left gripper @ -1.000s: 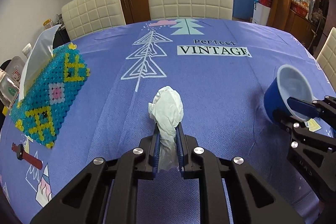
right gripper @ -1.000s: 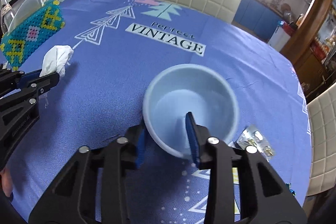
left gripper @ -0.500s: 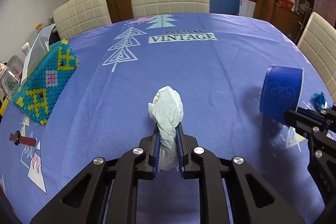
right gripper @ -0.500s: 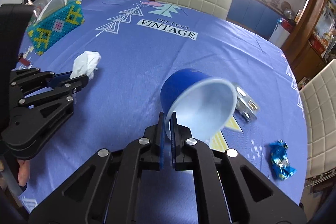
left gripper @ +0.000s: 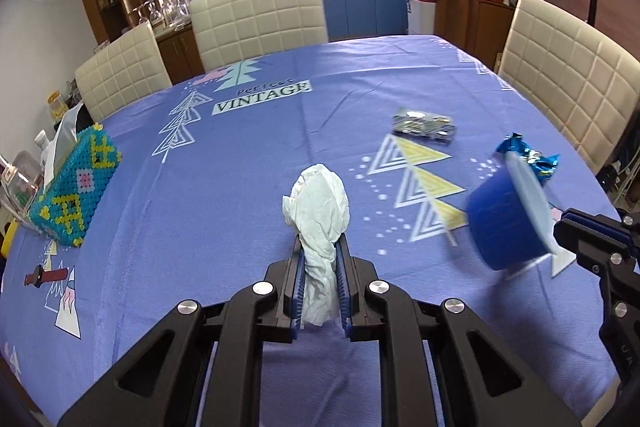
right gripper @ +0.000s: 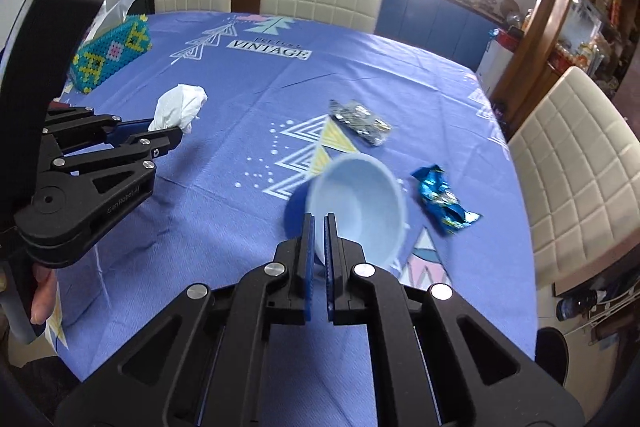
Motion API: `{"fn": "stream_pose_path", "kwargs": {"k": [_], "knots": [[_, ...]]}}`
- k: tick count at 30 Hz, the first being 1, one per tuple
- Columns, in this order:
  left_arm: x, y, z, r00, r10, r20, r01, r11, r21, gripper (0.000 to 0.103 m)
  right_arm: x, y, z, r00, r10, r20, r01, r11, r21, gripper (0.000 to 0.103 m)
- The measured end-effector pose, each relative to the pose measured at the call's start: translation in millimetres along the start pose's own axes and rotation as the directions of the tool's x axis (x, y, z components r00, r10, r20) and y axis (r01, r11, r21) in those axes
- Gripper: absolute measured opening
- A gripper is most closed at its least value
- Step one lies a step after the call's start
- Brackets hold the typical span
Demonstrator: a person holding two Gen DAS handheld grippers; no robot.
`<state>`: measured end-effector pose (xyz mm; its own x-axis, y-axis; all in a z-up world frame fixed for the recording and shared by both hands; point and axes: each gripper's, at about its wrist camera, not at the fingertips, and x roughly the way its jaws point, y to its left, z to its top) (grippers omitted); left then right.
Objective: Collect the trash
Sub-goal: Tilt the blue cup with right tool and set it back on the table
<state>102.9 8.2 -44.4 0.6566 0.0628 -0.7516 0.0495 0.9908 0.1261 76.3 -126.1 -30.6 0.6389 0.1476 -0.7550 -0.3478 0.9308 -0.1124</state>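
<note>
Pinched shut on a crumpled white tissue (left gripper: 318, 201), the left gripper (left gripper: 319, 259) held its catch above the table, while the right gripper (right gripper: 318, 227) clamped the rim of a blue paper cup (right gripper: 356, 203), tilted on its side with its pale inside facing the right wrist camera. Neither item touched the cloth, as far as the views showed.

Two pieces of trash remained on the table: a silver wrapper (right gripper: 360, 123) at about twelve o'clock from the cup, and a crinkled blue wrapper (right gripper: 442, 201) just beside it at three o'clock. With two items lifted and two left lying, the collection looked roughly half done; no bin was visible in either view.

At ten o'clock from the tissue sat a beaded tissue box (left gripper: 76, 187) in turquoise and yellow. The round table wore a purple tablecloth (left gripper: 248, 163) printed with triangle trees and the word "VINTAGE". Cream quilted chairs (left gripper: 260, 15) ringed it, with wooden cabinets and blue kitchen units behind.
</note>
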Motion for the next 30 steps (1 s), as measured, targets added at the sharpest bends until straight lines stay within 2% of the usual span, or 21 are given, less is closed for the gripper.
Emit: {"fn": "stream_pose_path", "kwargs": {"k": [7,11,14,15,16,17,18,19,21,29,30], "knots": [[-14,-33,4,1.000,-0.020,0.018,0.020,0.999,0.032,0.014,-20,-27,-17,0.999,-0.016,0.036,0.014,0.999,0.029,0.006],[-13,-27,9,1.000,-0.002,0.021,0.002,1.000,0.013,0.014,-15,-22,-14,0.999,0.017,0.030,-0.017,1.000,-0.002,0.009],[-6,-13,10,1.000,0.017,0.003,-0.017,1.000,-0.015,0.014,-1,-11,-6,1.000,0.004,0.011,-0.004,0.999,-0.032,0.012],[-4,-7,10,1.000,0.025,0.002,-0.025,0.999,-0.024,0.014,4,-8,-4,1.000,0.014,0.006,-0.013,0.999,-0.034,0.022],[-2,-2,10,0.999,0.037,0.003,-0.037,0.999,-0.029,0.014,9,-5,-2,1.000,0.022,0.006,-0.022,0.999,-0.029,0.051],[-1,3,9,0.999,0.049,0.004,-0.049,0.998,-0.032,0.014,9,-2,-1,1.000,0.011,0.027,-0.010,1.000,-0.025,0.076],[2,10,9,0.998,0.060,0.003,-0.060,0.998,-0.036,0.014,5,1,-1,0.996,-0.009,0.084,0.011,1.000,-0.025,0.097],[4,15,8,0.998,0.065,0.001,-0.065,0.997,-0.038,0.014,5,6,2,0.994,-0.028,0.105,0.032,0.999,-0.041,0.099],[10,24,8,0.997,0.076,-0.007,-0.076,0.996,-0.041,0.014,15,12,7,0.995,-0.041,0.092,0.046,0.998,-0.052,0.099],[33,36,9,0.998,0.057,-0.022,-0.058,0.998,-0.040,0.014,78,20,24,1.000,0.012,-0.018,-0.012,1.000,-0.022,0.099],[35,36,8,0.998,0.053,-0.026,-0.054,0.998,-0.038,0.014,81,22,24,1.000,0.011,-0.025,-0.012,1.000,-0.025,0.096]]}}
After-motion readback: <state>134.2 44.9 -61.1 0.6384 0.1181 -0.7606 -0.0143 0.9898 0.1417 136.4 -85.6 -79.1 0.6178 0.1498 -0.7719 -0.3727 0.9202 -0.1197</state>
